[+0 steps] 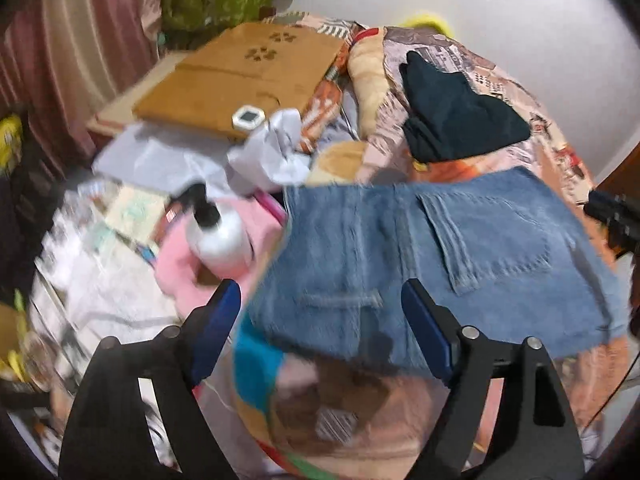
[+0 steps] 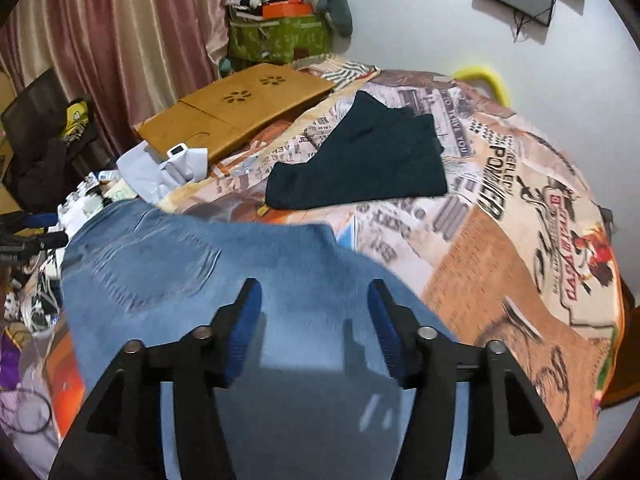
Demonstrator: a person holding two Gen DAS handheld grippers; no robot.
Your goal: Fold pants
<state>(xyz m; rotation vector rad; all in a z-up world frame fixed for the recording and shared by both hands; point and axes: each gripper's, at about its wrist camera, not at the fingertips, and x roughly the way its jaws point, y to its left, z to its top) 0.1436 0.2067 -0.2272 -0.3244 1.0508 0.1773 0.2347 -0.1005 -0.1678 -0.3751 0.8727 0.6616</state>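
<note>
Behind jeans (image 2: pixel 168 264): dark garment (image 2: pixel 360 160).

Folded blue denim pants (image 1: pixel 420 248) flat on bedspread (image 2: pixel 500 240)

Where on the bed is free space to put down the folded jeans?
The printed blanket lies bare to the right of the jeans and of the dark folded garment. A narrow strip between those two is also free. The left side is crowded: a wooden lap desk, white cloth, a pump bottle.
</note>
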